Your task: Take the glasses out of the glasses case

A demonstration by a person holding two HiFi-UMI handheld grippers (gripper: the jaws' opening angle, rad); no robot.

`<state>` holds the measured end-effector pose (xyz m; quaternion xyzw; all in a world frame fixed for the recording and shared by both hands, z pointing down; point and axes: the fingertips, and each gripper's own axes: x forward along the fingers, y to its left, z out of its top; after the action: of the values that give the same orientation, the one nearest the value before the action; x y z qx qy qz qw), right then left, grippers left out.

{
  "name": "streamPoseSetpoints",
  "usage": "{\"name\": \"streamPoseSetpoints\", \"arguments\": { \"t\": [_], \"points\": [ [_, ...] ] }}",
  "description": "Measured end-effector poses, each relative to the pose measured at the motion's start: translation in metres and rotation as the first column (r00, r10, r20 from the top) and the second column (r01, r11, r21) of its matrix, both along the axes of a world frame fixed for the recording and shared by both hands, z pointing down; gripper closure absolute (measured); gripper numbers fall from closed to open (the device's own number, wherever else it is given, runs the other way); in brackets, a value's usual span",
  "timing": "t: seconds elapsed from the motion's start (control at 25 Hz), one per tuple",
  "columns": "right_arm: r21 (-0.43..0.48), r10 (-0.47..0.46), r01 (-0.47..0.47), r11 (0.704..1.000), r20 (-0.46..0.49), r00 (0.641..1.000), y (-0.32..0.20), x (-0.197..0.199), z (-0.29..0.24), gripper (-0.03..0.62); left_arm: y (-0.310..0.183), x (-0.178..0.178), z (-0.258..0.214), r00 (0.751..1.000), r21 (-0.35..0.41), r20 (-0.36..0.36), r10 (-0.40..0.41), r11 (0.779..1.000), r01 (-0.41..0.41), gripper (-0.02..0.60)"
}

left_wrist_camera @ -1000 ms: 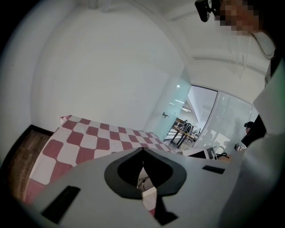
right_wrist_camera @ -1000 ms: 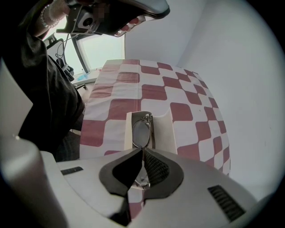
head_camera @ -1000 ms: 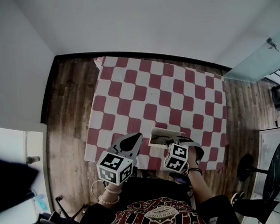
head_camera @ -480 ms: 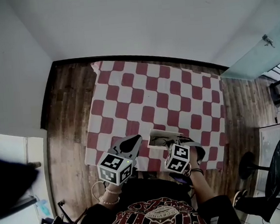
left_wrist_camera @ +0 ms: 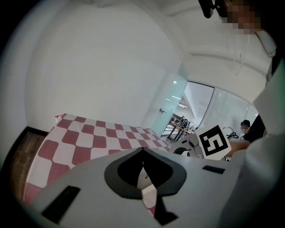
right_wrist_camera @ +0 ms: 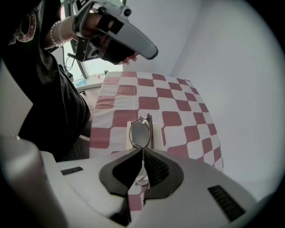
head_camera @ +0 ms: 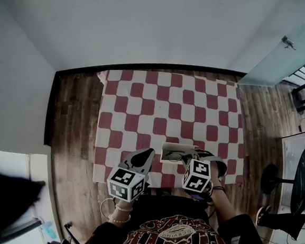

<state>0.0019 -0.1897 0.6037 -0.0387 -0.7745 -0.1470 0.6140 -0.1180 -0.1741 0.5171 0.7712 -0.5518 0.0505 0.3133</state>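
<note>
1. Right now the right gripper (right_wrist_camera: 142, 150) has its jaws pinched on the glasses (right_wrist_camera: 140, 132), at the frame between the lenses. Lift straight up and slowly so the arms clear the glasses case (right_wrist_camera: 158, 139).
2. Left gripper (left_wrist_camera: 142, 150) has its jaws pressed together on nothing and is held up beside the case; it could pin the case down.
3. Glasses are thin metal rims with rounded clear lenses, sitting over the open cream case at the near edge of the checkered cloth (right_wrist_camera: 169, 104).

The thin metal-framed glasses with round clear lenses (right_wrist_camera: 140, 132) stood on edge, one lens ahead of the other, pinched near the middle of the frame by the closed right tongs (right_wrist_camera: 142, 150). Under them the pale rectangular glasses case (right_wrist_camera: 158, 138) lay open and flat near the front edge of the red-and-white checked bench (right_wrist_camera: 171, 100).
</note>
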Motion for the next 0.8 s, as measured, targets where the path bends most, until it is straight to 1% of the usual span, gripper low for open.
{"name": "streamPoseSetpoints", "arguments": {
  "t": [0.32,0.68,0.8],
  "points": [
    [-0.014,0.033,-0.033,0.999,0.034,0.999,0.0,0.006,-0.03,0.563,0.002,0.005,0.008,1.0,-0.016,0.003,0.021,1.0,-0.021,0.575],
    [-0.026,0.027,-0.025,0.999,0.05,0.998,0.003,0.021,-0.064,0.563,0.001,0.013,0.008,0.999,-0.015,0.005,0.044,0.999,-0.043,0.575],
    [-0.027,0.021,-0.02,0.999,0.064,0.998,0.005,0.024,-0.078,0.563,0.001,0.016,0.007,0.998,-0.016,0.018,0.055,0.998,-0.055,0.575]
  ]
}}
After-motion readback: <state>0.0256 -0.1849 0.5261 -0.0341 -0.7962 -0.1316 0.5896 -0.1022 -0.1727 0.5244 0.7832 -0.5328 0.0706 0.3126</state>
